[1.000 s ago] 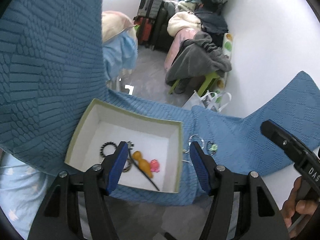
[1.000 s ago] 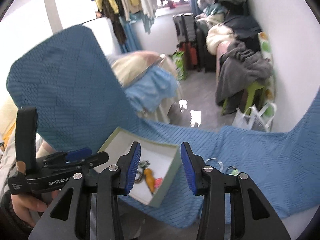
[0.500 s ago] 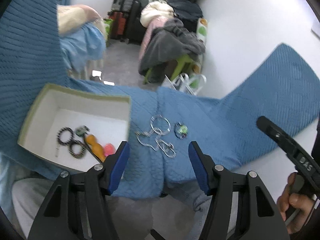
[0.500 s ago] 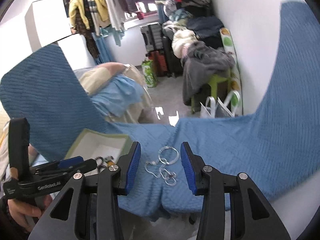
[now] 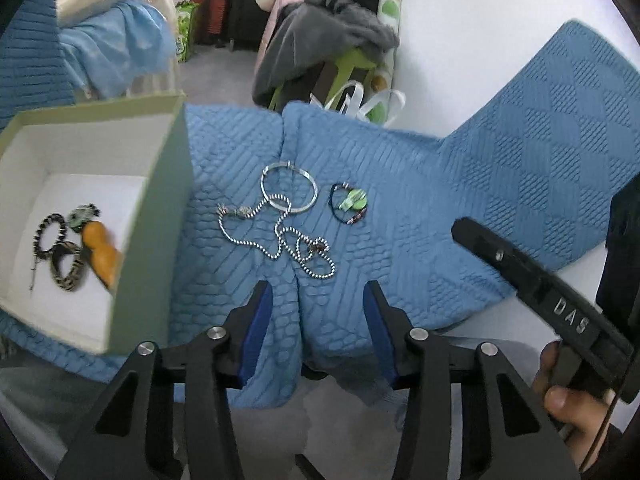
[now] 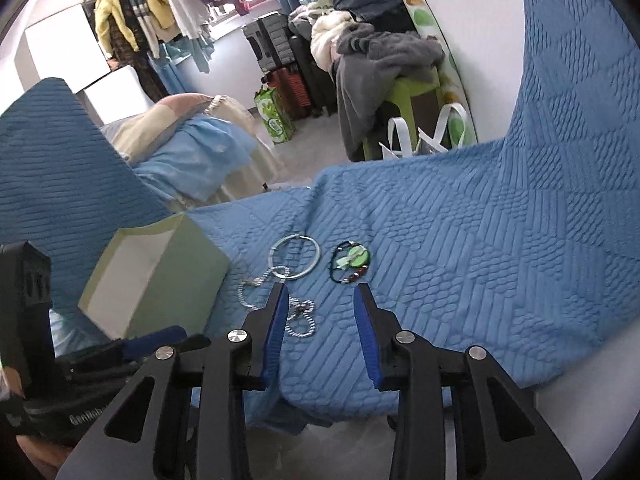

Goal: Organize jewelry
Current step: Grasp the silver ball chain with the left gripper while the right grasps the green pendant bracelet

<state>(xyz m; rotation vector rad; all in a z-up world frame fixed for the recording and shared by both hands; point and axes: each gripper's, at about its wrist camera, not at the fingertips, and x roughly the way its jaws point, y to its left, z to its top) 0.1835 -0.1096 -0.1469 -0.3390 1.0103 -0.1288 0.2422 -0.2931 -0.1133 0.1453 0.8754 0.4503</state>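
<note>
Three pieces of jewelry lie loose on the blue quilt (image 5: 460,184), close to its near edge and just right of the open green box (image 5: 168,216), which already holds a few beaded bracelets and an orange bead piece (image 5: 102,254) on its white floor. The ball chain necklace (image 5: 280,236) sprawls nearest the near edge, its long run slanting from the box side toward the right, with one end looped across the silver bangle (image 5: 289,192) lying just beyond it; the green charm bracelet (image 5: 350,203) sits apart to the right of the bangle. The left gripper (image 5: 318,304) hangs just short of the chain's nearest loop, jaws closing with only quilt between them, nothing gripped. The right gripper (image 6: 320,304) is also closing on nothing; its left finger overlaps the chain in its own view, and the green charm bracelet (image 6: 351,261) lies just ahead of its right finger (whether a tip touches the cloth I cannot tell). The coming move seems to turn on this: the chain lies straight ahead of both claws, slightly nearer the left, so the left hand looks better placed to pinch across a strand and carry it sideways into the box, while the right suits the bracelet.
</note>
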